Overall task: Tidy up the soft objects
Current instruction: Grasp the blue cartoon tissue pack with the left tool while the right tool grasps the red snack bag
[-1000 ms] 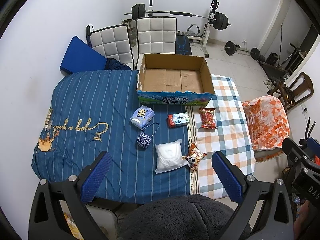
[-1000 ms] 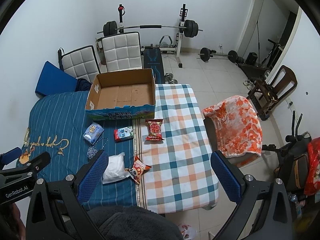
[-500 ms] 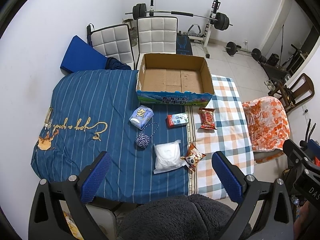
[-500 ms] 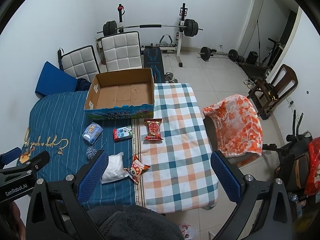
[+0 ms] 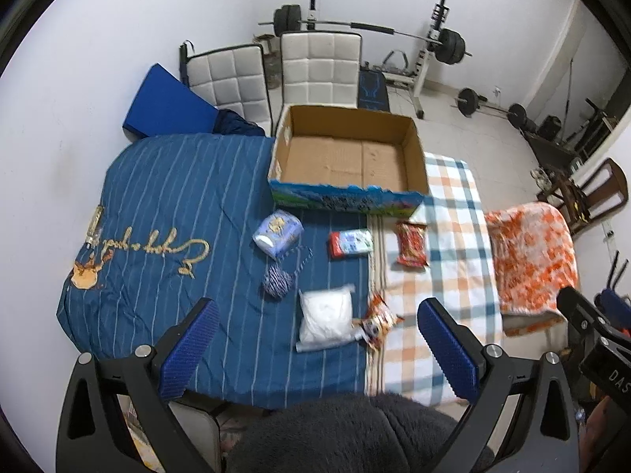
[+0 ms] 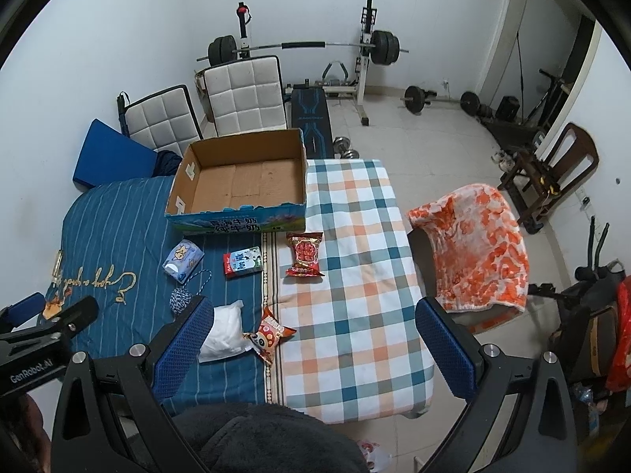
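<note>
An open, empty cardboard box (image 5: 347, 157) (image 6: 244, 181) sits at the far side of the cloth-covered table. In front of it lie a blue tissue pack (image 5: 278, 232) (image 6: 183, 261), a red-and-white packet (image 5: 351, 242) (image 6: 242, 262), a red snack bag (image 5: 411, 244) (image 6: 304, 254), a ball of blue-white string (image 5: 277, 282) (image 6: 180, 299), a white plastic bag (image 5: 325, 315) (image 6: 224, 331) and a small panda snack bag (image 5: 376, 321) (image 6: 269, 331). My left gripper (image 5: 315, 349) and right gripper (image 6: 311, 349) are both open and empty, held high above the near table edge.
A blue striped cloth (image 5: 165, 213) covers the left of the table, a checked cloth (image 6: 355, 260) the right. An orange blanket on a chair (image 6: 477, 244) stands to the right. Two white chairs (image 5: 272, 75), a blue cushion (image 5: 165, 106) and a barbell rack (image 6: 307, 47) stand behind.
Both grippers have shifted slightly, so the table scene slides a little in view. Nothing on the table has moved and both jaws stay open.
</note>
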Demonstrator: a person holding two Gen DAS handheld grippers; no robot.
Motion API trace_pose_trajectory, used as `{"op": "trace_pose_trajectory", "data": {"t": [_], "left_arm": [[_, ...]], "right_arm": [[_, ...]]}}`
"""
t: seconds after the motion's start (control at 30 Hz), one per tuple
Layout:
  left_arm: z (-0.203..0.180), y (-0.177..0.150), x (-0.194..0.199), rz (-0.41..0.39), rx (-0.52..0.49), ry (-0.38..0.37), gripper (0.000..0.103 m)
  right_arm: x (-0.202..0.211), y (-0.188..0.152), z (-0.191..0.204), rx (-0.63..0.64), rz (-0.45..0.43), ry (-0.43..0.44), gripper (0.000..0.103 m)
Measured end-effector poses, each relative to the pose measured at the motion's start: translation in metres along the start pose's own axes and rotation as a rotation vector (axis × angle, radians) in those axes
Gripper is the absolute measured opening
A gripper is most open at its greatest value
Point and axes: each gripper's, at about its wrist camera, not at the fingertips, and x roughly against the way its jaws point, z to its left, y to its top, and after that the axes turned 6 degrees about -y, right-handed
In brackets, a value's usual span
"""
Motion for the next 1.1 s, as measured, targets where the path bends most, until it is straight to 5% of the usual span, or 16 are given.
{"op": "trace_pose_trajectory", "data": {"t": [0.2,0.43,0.77,1.0,1.1], "left_arm": [[0.033,0.025,-0.038,-0.049,0.092,0.099,0.103],[0.078,0.054,-0.151,0.076,0.043,0.199,0.103],[0.107,0.076,-0.346,0.385,-0.101,0.058,0.103],[0.108,0.07,-0.434,0.576,-0.168,0.029,0.103],[0.119,0.068,-0.44,0.593,-0.081,-0.021,0.095]], "right_arm": [[-0.074,0.019,-0.017,-0.006,0.077,0.014,0.103],[-0.22,0.038,-0.01,0.023,0.246,0.014,0.103],[-0.416,0.055,0.036,0.002,0.451,-0.022,0.102],[-0.488,0.036,0.057,0.01,0.549,-0.02,0.075],[-0.504,0.026,0.061,-0.021,0.605,0.022,0.057]]}}
